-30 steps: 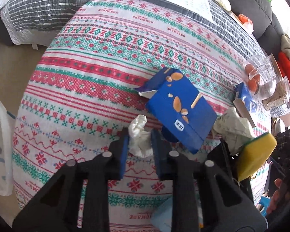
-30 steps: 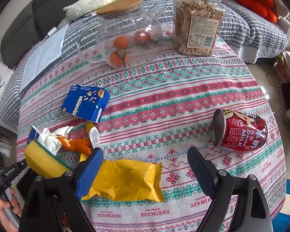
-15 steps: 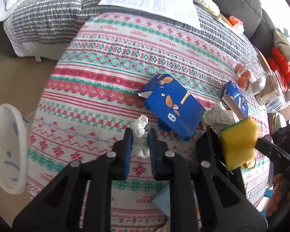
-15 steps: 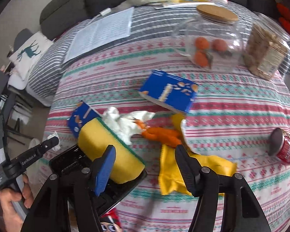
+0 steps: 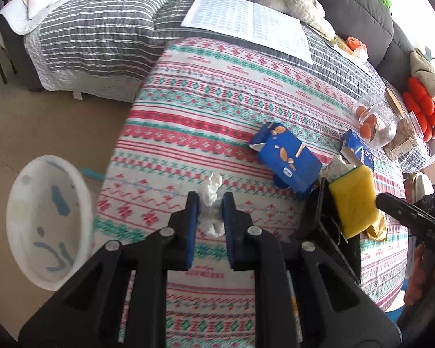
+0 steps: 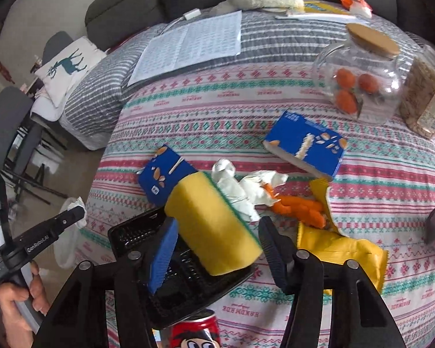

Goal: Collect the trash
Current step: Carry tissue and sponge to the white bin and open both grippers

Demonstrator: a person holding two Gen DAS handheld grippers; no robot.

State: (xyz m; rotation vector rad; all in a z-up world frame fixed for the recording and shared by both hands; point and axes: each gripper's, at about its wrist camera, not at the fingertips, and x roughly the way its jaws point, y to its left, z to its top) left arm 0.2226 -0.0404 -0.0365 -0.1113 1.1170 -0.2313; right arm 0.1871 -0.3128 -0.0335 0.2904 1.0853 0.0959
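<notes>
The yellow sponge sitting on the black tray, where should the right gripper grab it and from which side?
Grip the yellow sponge across its long flat faces near the raised end, coming from above. It lies tilted on the black tray, so that end is clear, and the right gripper already straddles it, jaws just closing, not visibly pressing.

A counter cloth (image 5: 217, 110) patterned in red, teal and white knit-style bands carries two royal-blue cardboard cartons (image 6: 306, 145) printed with orange almond shapes, a crinkled yellow foil wrapper (image 6: 339, 249), orange peel scraps (image 6: 298, 208) and white crumpled tissues (image 6: 240, 188). A yellow sponge with a green scouring edge (image 6: 214, 226) sits on a black ribbed tray (image 6: 182, 284). The black left gripper (image 5: 210, 203) has blue-padded fingers (image 5: 192, 214) around a white paper wad (image 5: 211, 203). Beyond lies a grey-and-white striped quilt (image 5: 95, 34).
</notes>
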